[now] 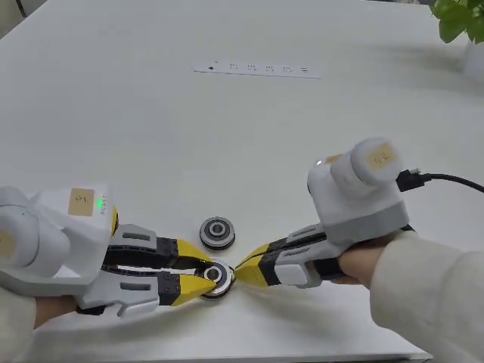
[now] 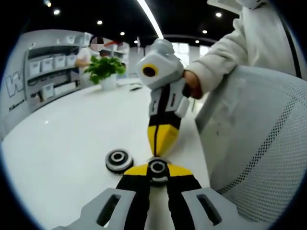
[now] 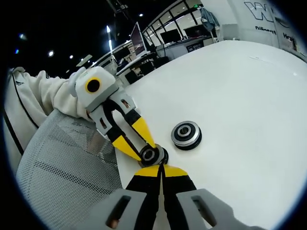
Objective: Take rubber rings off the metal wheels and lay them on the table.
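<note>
While the left gripper (image 1: 212, 274) pinches one metal wheel (image 1: 219, 276) near the table (image 1: 227, 136) edge, the right gripper (image 1: 237, 267), jaws pressed together, prods its rim. Nothing peeled off yet, it seems; the second wheel (image 1: 218, 232) waits just beside.

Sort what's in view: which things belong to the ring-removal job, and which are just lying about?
Job: left gripper, right gripper, gripped wheel, second wheel.
Lying about: white strip, potted plant, mesh chair.
</note>
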Demonstrator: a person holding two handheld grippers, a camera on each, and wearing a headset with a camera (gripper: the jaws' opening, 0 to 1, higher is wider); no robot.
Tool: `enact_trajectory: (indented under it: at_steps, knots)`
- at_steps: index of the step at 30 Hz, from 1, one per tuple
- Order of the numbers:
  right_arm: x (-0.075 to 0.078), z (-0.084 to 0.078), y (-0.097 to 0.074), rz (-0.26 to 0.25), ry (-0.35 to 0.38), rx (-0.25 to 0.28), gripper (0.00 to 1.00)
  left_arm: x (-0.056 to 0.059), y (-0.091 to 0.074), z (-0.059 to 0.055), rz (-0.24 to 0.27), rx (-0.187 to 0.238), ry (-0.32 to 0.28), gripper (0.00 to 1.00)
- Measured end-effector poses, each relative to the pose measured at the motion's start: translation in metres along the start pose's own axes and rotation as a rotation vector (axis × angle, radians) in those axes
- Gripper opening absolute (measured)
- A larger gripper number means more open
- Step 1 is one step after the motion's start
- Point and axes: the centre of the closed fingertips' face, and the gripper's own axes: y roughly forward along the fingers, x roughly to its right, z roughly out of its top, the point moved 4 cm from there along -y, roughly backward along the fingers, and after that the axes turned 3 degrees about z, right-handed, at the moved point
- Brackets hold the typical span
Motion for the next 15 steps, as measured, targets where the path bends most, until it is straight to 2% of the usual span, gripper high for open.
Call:
enact_trajectory:
  at_steps: [8,15]
  knots:
    - [-0.003,0.001,-0.001,0.047,0.119,0.054,0.00,0.000,0.000,0.000,-0.001,0.000,0.002,0.13]
    - [-0.011,0.002,0.000,0.070,0.155,0.069,0.00,0.001,0.000,0.000,-0.004,-0.003,0.003,0.13]
